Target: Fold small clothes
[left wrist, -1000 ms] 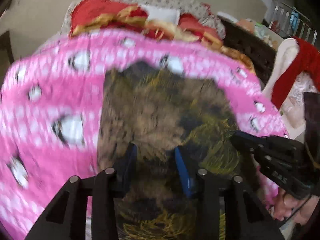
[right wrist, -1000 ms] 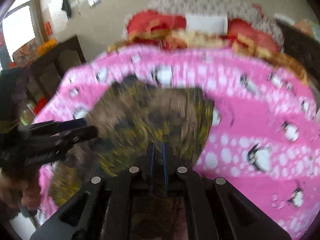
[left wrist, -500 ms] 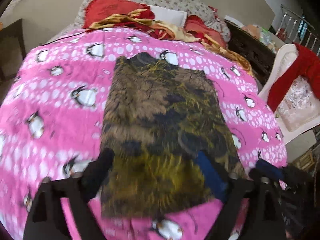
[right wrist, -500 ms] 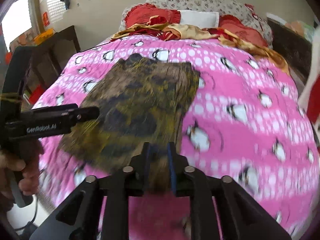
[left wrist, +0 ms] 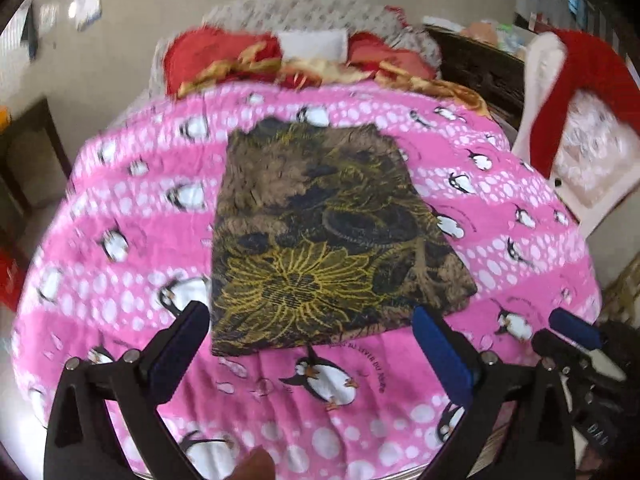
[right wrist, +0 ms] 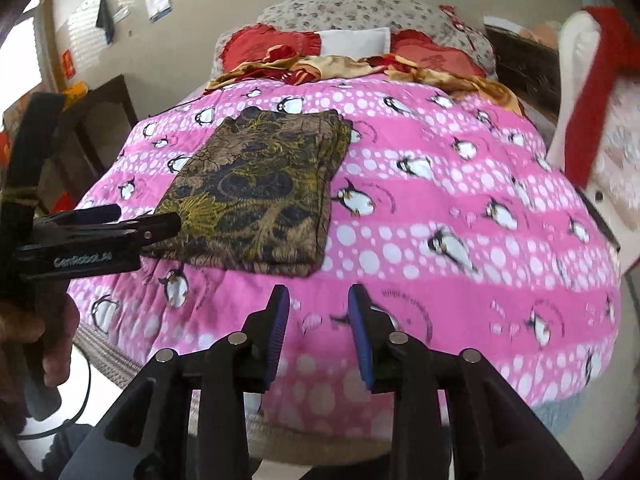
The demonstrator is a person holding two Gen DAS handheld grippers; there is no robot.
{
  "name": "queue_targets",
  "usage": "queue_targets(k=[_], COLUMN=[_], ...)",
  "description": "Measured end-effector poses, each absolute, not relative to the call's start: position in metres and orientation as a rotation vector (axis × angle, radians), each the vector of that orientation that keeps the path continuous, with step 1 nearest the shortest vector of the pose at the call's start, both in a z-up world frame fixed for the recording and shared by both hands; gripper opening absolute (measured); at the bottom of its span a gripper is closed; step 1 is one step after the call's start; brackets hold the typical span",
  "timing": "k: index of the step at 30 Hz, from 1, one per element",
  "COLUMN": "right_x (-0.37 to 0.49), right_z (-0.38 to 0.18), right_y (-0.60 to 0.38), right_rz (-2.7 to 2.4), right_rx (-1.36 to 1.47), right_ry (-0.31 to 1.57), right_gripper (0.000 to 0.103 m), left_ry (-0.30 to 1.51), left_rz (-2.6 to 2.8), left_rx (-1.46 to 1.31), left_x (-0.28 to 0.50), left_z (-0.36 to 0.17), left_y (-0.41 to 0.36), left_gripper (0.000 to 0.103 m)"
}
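Left wrist view — folded cloth ahead of spread-apart left tool, apart.

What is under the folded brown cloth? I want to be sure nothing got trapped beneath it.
The folded brown cloth lies flat on the pink penguin blanket, which shows all around it. Whatever is directly beneath stays covered, though no lump shows.

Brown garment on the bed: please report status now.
Left gripper open, empty. Right gripper open, empty. Brown garment folded, flat on pink penguin blanket. Nothing in the way.
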State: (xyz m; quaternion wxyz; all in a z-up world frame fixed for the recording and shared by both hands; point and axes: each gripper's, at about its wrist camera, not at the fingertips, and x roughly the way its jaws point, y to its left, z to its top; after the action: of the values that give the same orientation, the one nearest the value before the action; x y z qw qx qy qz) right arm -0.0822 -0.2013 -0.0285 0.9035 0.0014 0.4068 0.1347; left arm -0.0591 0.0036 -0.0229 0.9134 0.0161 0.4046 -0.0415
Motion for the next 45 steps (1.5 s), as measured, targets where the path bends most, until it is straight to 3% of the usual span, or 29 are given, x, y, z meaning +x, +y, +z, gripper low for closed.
queue_targets(k=[5,26,34,45], right_x=[-0.103,-0.143,-0.134,-0.093], right_z=[-0.025,-0.005,-0.008,0.000], right_y=[-0.201,-0.215,-0.207,-0.188], right_rz=[0.276,0.255,0.262,0.314], right_rx=[0.004,0.010,0.000,-0.026], right_ry=[0.822,0.765,0.794,0.795], right_gripper=[0.029,0.029,0.029,0.029], left_ry=[0.778,0.831,0.865,0.957], left_rz=[-0.084,-0.097,-0.059,0.054], left_rx=[0.086,-0.015,-0.094,0.001], left_x=[-0.072,-0.080,-0.075,-0.072], left_z=[-0.017,0.001,-0.010,-0.033], left_y=[0.000,0.004,0.030,0.028], left_gripper=[0.103,0.103,0.103,0.103])
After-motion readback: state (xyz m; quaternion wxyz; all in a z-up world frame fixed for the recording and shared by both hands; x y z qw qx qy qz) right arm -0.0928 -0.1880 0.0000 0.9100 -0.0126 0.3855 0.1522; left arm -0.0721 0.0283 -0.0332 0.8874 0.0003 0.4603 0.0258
